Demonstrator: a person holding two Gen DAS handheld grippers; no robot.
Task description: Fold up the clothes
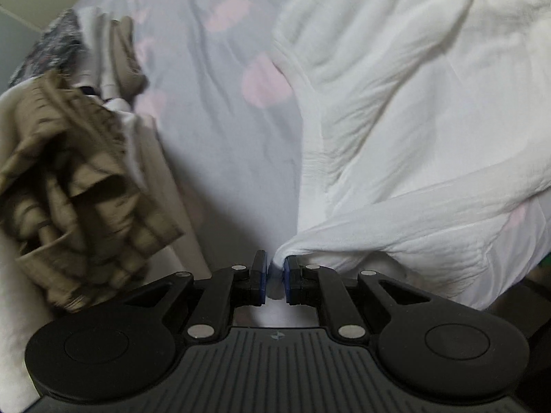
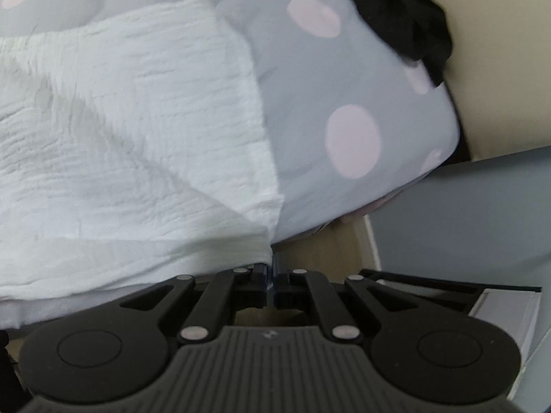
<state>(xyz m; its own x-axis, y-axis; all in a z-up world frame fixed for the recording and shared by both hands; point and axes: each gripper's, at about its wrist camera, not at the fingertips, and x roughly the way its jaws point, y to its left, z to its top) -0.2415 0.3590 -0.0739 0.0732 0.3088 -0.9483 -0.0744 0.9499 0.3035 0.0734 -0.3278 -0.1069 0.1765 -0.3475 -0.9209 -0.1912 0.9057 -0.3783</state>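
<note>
- A gray sheet point(image 1: 220, 130) with pink dots is covering the bed and filling most of both views; in the right wrist view it point(image 2: 299, 110) is running from 11 o'clock round to 3 o'clock.
- A white garment point(image 1: 406, 110) is lying crumpled on the sheet. In the left wrist view it is taking up the side from 12 o'clock to 4 o'clock. In the right wrist view it point(image 2: 131, 130) is filling the side from 7 o'clock to 10 o'clock.
- A brown garment point(image 1: 79, 189) is sitting in a heap at 9 o'clock in the left wrist view, well apart from the white one.
- A black cloth point(image 2: 399, 10) is lying on the bed's edge at 1 o'clock in the right wrist view.
- The left gripper point(image 1: 275, 275) is pinching a bunched corner of the white garment; the cloth is showing between its blue pads point(image 1: 262, 275).
- The right gripper point(image 2: 272, 282) is clenching a thin edge of the white garment, with its jaws almost touching.
</note>
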